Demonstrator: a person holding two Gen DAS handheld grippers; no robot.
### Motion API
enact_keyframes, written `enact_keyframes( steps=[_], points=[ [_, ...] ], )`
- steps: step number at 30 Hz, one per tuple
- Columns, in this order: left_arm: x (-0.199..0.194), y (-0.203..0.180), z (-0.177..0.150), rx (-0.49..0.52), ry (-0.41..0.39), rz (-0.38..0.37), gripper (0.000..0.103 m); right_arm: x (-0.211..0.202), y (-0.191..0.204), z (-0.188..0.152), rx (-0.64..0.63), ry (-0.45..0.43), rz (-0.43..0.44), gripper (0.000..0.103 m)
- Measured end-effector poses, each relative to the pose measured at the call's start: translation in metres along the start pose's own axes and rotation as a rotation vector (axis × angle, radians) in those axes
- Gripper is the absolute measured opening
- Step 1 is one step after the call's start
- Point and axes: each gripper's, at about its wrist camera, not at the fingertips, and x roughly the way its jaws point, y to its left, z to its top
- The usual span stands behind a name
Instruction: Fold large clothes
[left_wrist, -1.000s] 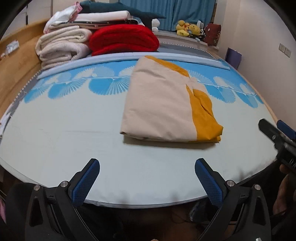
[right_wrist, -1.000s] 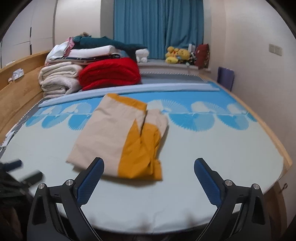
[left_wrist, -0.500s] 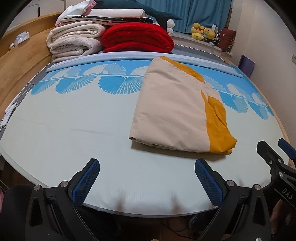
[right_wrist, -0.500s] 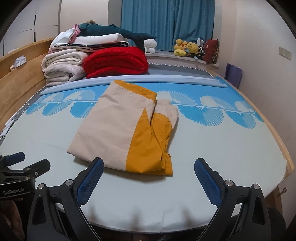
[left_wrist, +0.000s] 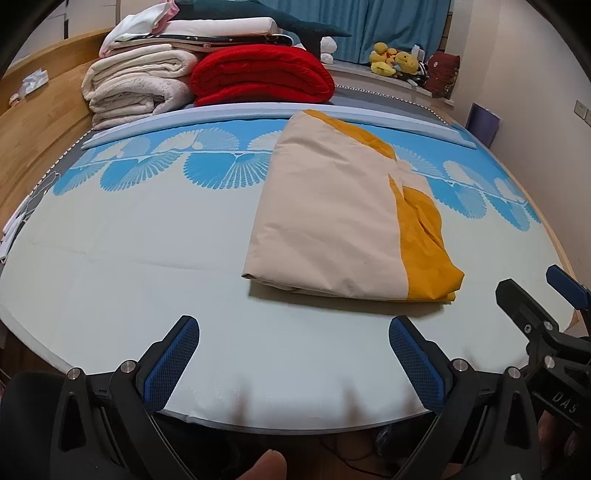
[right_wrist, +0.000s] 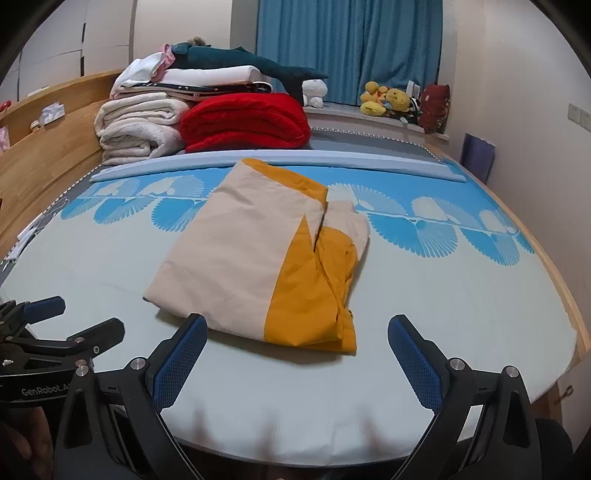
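Observation:
A beige and mustard-yellow garment (left_wrist: 343, 225) lies folded into a thick rectangle on the pale blue bed mat (left_wrist: 129, 295); it also shows in the right wrist view (right_wrist: 266, 258). My left gripper (left_wrist: 293, 363) is open and empty, just short of the fold's near edge. My right gripper (right_wrist: 297, 363) is open and empty, its left fingertip (right_wrist: 184, 354) close to the garment's near edge. The right gripper also appears at the right of the left wrist view (left_wrist: 543, 310), the left gripper at the left of the right wrist view (right_wrist: 55, 332).
Folded white blankets (left_wrist: 136, 88) and a red blanket (left_wrist: 262, 75) are stacked at the back of the bed. A wooden headboard (left_wrist: 33, 125) runs along the left. Plush toys (left_wrist: 395, 61) sit on the far sill by blue curtains. A wall stands to the right.
Both grippers have moved forward toward the folded garment, which now looks larger and nearer. The garment has not moved on the mat. Both grippers stay open.

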Motion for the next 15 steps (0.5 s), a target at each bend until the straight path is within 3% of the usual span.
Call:
enact_keyframes(
  steps=[15],
  points=[
    [0.0024,-0.0008,0.0013,-0.004,0.015,-0.007,0.102,0.0006,0.0023,-0.0005,-0.007,-0.003,0.003,0.098]
  ],
)
